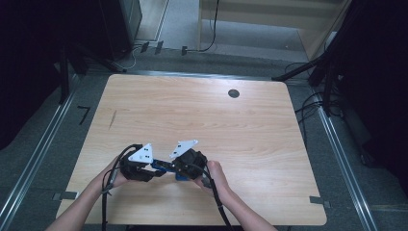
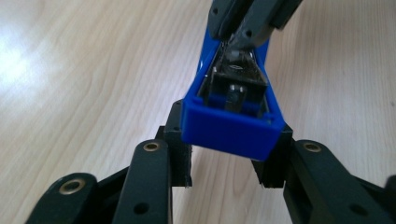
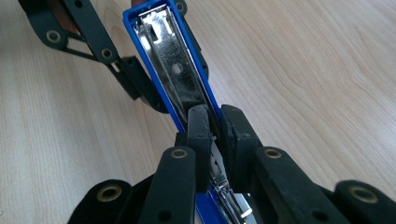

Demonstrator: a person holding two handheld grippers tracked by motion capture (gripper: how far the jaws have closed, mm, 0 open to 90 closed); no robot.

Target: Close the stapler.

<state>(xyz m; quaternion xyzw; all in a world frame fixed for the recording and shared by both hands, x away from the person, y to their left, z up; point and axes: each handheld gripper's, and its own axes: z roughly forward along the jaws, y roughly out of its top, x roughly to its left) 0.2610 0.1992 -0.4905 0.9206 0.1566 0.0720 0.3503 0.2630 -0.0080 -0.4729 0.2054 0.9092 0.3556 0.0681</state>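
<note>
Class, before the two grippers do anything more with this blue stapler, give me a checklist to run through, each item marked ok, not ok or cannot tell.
1. Left gripper clamps the blue stapler by its end: ok.
2. Right gripper pinches the stapler's metal part: ok.
3. Stapler opened, metal channel exposed: ok.
4. Staples loaded: cannot tell.
5. Wooden table around the hands free of objects: ok.

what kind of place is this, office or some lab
Likely a lab recording station: a bare wooden table ringed by dark stands, floor cables, and two handheld grippers clamping a blue stapler.
</note>
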